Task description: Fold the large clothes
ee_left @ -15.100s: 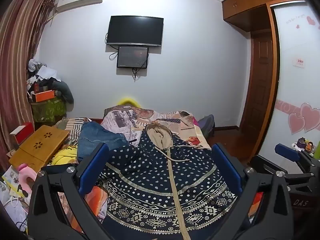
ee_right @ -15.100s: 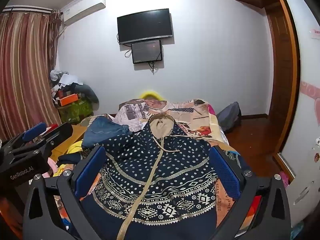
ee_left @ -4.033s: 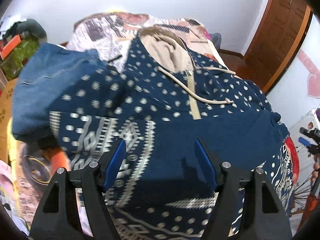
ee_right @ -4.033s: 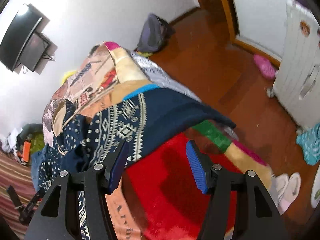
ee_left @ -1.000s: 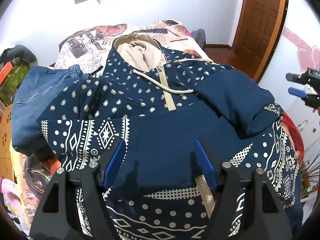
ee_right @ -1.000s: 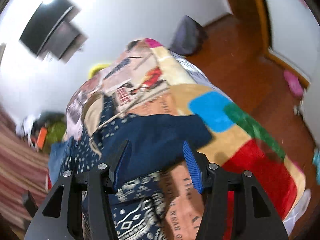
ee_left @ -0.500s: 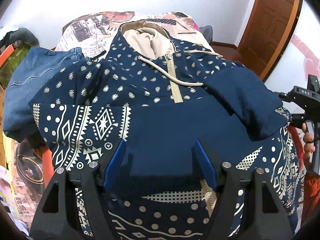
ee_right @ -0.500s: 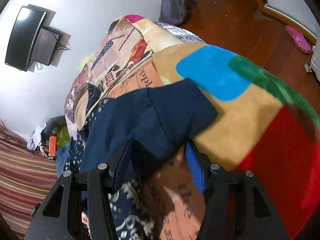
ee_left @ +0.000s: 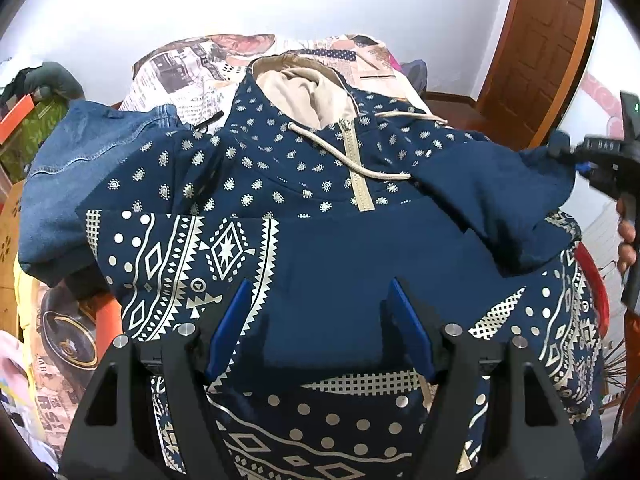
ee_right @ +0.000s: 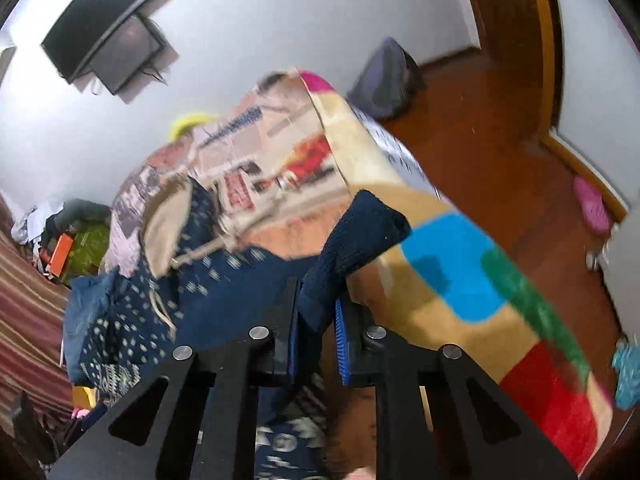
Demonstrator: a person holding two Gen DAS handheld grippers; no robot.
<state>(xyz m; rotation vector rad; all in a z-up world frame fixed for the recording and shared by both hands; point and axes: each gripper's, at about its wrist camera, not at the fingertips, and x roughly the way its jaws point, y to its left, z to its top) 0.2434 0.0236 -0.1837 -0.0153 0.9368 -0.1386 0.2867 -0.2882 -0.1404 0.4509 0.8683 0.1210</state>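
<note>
**Right jaws clamped on the hoodie cuff, left jaws apart above the folded sleeve**

Left wrist view: the navy patterned hoodie (ee_left: 320,208) lies front-up across the bed (ee_left: 184,68), its tan-lined hood (ee_left: 304,92) toward the far wall and the cream zip running down the chest. One sleeve is folded across the body, plain navy side up. The left gripper (ee_left: 320,320) hovers just over that folded sleeve with its jaws spread wide, nothing between the blue pads. A denim garment (ee_left: 68,168) lies beside the hoodie. At the picture's far edge, the right gripper (ee_left: 584,160) holds the end of the other sleeve (ee_left: 500,196), lifted off the cover.

Right wrist view: the right gripper (ee_right: 316,320) has its jaws drawn close on the ribbed navy cuff (ee_right: 360,236), which sticks up between the pads. The hoodie (ee_right: 180,288) trails away beyond it, blurred. The bed's colour-block blanket (ee_right: 460,272) lies beneath, and wooden floor (ee_right: 500,152) shows past its edge.
</note>
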